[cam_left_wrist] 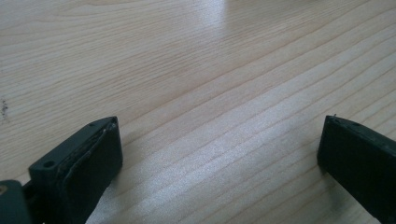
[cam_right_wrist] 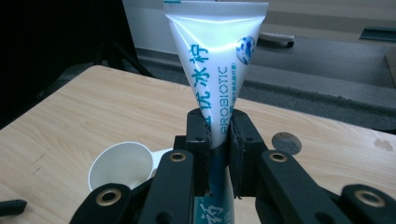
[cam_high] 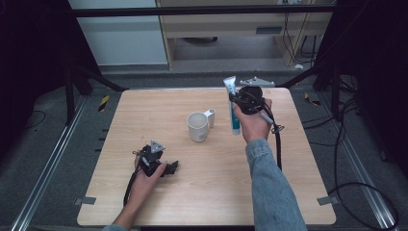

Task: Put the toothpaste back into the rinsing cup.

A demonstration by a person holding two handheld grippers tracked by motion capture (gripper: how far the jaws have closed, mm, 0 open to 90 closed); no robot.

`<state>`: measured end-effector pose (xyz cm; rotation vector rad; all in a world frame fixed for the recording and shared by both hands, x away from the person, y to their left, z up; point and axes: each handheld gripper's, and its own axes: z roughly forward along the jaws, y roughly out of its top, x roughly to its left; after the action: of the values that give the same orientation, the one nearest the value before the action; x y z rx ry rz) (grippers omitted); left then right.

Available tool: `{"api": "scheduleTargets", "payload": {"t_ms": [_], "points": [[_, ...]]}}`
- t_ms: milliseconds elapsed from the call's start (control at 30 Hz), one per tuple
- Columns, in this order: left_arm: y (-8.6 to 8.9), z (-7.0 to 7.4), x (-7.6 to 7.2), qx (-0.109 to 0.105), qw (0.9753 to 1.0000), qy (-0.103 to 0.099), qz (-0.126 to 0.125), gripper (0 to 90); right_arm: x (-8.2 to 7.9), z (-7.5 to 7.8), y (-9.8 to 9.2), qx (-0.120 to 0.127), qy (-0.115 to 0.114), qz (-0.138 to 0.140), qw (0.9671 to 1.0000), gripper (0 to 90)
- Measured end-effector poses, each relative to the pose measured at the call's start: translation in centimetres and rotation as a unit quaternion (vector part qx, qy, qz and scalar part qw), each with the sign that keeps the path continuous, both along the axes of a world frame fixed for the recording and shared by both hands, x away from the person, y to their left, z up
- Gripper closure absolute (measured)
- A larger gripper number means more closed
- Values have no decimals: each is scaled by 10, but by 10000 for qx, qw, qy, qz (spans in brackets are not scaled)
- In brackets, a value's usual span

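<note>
Left gripper [cam_high: 169, 168] rests low on the table [cam_high: 144, 115], jaws spread wide, nothing between them, well apart from the mug [cam_high: 198, 126]. Right gripper [cam_high: 235, 99] pinches the toothpaste tube [cam_high: 234, 107] mid-body, long axis upright, crimped end up, hanging just right of the mug. The tube's cap end is hidden behind the jaws in the right gripper view, so its height over the mug rim cannot be judged.

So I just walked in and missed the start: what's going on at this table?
A person works two handheld grippers over a light wooden table. The right gripper is clamped on a white and teal toothpaste tube, holding it upright in the air just right of a white handled mug. The left gripper rests low over bare tabletop, jaws open and holding nothing.
</note>
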<state>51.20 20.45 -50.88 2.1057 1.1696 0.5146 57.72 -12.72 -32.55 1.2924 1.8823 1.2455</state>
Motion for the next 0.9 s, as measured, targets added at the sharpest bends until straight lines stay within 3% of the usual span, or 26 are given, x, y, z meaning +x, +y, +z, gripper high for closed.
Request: {"api": "scheduleTargets", "payload": {"t_ms": [567, 900], "points": [[0, 0, 1, -4, 10000, -3, -1, 0, 7, 6, 28, 99, -496, -134, 9986, 800], [0, 0, 1, -19, 10000, -9, 13, 0, 6, 9, 35, 105, -595, -145, 9981, 800]]}}
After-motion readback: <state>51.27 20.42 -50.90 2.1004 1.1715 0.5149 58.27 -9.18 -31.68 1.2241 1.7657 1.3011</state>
